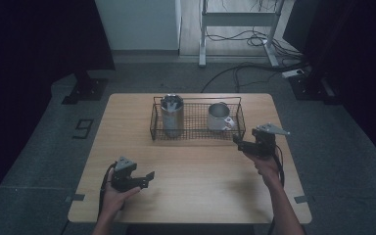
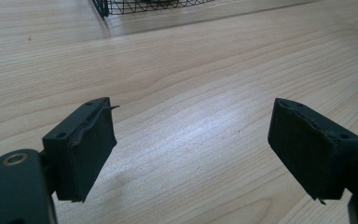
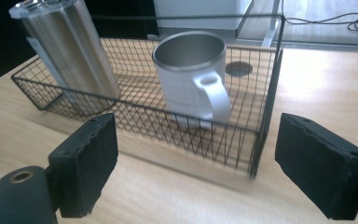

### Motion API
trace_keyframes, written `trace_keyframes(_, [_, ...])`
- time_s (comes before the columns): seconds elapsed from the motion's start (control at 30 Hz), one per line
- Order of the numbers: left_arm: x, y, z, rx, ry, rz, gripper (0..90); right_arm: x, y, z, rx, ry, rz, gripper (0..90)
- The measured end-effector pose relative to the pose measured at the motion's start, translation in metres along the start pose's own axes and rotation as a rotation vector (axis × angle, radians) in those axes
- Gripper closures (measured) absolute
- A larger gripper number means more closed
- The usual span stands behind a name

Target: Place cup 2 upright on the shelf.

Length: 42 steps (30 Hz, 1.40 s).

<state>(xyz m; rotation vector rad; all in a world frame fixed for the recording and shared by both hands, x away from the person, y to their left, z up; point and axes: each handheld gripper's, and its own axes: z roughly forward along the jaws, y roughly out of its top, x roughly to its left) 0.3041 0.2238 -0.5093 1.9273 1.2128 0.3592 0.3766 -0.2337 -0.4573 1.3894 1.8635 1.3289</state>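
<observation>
A black wire basket (image 1: 197,135) stands at the far middle of the wooden table (image 1: 196,171). Inside it are a tall steel tumbler (image 1: 172,116) on the left and a white mug (image 1: 219,116) with a steel inside on the right. My right gripper (image 1: 236,141) hovers just off the basket's near right corner, open, pointing at the mug (image 3: 191,79) and tumbler (image 3: 70,51) through the mesh (image 3: 268,93). My left gripper (image 1: 147,177) rests low near the table's front left. Its pads (image 2: 86,149) stand wide apart over bare wood, so it is open.
The basket's near corner (image 2: 121,5) shows at the top of the left gripper view. A round hole (image 3: 238,68) lies in the tabletop behind the mug. Beyond the table are a desk frame (image 1: 237,19) and floor cables (image 1: 254,63).
</observation>
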Motion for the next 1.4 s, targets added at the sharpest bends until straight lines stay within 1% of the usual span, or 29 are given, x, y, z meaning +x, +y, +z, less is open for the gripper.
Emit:
trace_keyframes(0.03, [0.000,0.000,0.000,0.001,0.001,0.001,14.9,0.000,0.000,0.000,0.000,0.000,0.000,13.1])
trace_keyframes(0.07, [0.000,0.000,0.001,0.003,0.002,0.001,14.9,-0.001,-0.008,-0.003,0.003,0.000,0.002,13.1])
trace_keyframes(0.1, [0.000,0.000,0.001,0.004,0.003,0.002,14.9,-0.002,-0.012,-0.005,0.004,0.001,0.005,13.1])
trace_keyframes(0.13, [0.000,0.000,0.001,0.006,0.003,0.003,14.9,-0.003,-0.015,-0.006,0.005,0.000,0.007,13.2])
trace_keyframes(0.17, [0.000,0.000,0.001,0.006,0.003,0.003,14.9,-0.003,-0.015,-0.006,0.005,0.000,0.007,13.2])
trace_keyframes(0.23, [0.001,-0.001,0.002,0.009,0.004,0.003,14.9,-0.005,-0.022,-0.009,0.004,-0.002,0.018,13.3])
trace_keyframes(0.27, [0.001,-0.001,0.002,0.010,0.006,0.002,14.9,-0.008,-0.029,-0.012,0.005,-0.004,0.027,13.3])
trace_keyframes(0.3, [0.001,-0.001,0.002,0.010,0.006,0.002,14.9,-0.008,-0.029,-0.012,0.005,-0.004,0.027,13.3])
trace_keyframes(0.33, [0.001,-0.001,0.002,0.010,0.005,0.003,14.9,-0.010,-0.035,-0.016,0.005,-0.017,0.032,13.3])
trace_keyframes(0.37, [0.001,-0.001,0.002,0.010,0.005,0.003,14.9,-0.010,-0.035,-0.016,0.005,-0.017,0.032,13.3])
trace_keyframes(0.43, [0.001,-0.001,0.002,0.011,0.005,0.003,14.9,-0.012,-0.042,-0.020,0.006,-0.020,0.039,13.3])
trace_keyframes(0.47, [0.001,-0.001,0.002,0.012,0.006,0.003,14.9,-0.014,-0.047,-0.023,0.014,-0.025,0.040,13.3])
trace_keyframes(0.5, [0.001,-0.001,0.002,0.014,0.007,0.004,14.9,-0.014,-0.047,-0.023,0.014,-0.025,0.040,13.3])
trace_keyframes(0.7, [0.000,-0.002,0.003,0.016,0.013,0.006,14.9,-0.021,-0.063,-0.033,0.031,-0.035,0.055,13.4])
trace_keyframes(0.77, [0.000,-0.002,0.003,0.017,0.012,0.007,14.9,-0.024,-0.068,-0.034,0.039,-0.043,0.055,13.4])
trace_keyframes(0.8, [0.000,-0.002,0.003,0.018,0.012,0.007,14.9,-0.026,-0.074,-0.034,0.052,-0.050,0.055,13.7])
trace_keyframes(0.83, [0.000,-0.002,0.003,0.018,0.012,0.007,14.9,-0.026,-0.074,-0.034,0.052,-0.050,0.055,13.7])
trace_keyframes(0.87, [0.000,-0.002,0.004,0.019,0.012,0.007,14.9,-0.027,-0.078,-0.032,0.070,-0.058,0.046,13.7])
trace_keyframes(1.03, [0.000,-0.002,0.004,0.020,0.012,0.009,14.9,-0.030,-0.083,-0.030,0.096,-0.070,0.037,13.7])
trace_keyframes(1.2, [-0.001,-0.002,0.004,0.012,0.017,0.010,15.0,-0.031,-0.083,-0.031,0.081,-0.079,0.046,13.3])
trace_keyframes(1.4, [-0.001,-0.001,0.003,0.011,0.019,0.011,15.0,-0.032,-0.084,-0.030,0.082,-0.084,0.054,13.2])
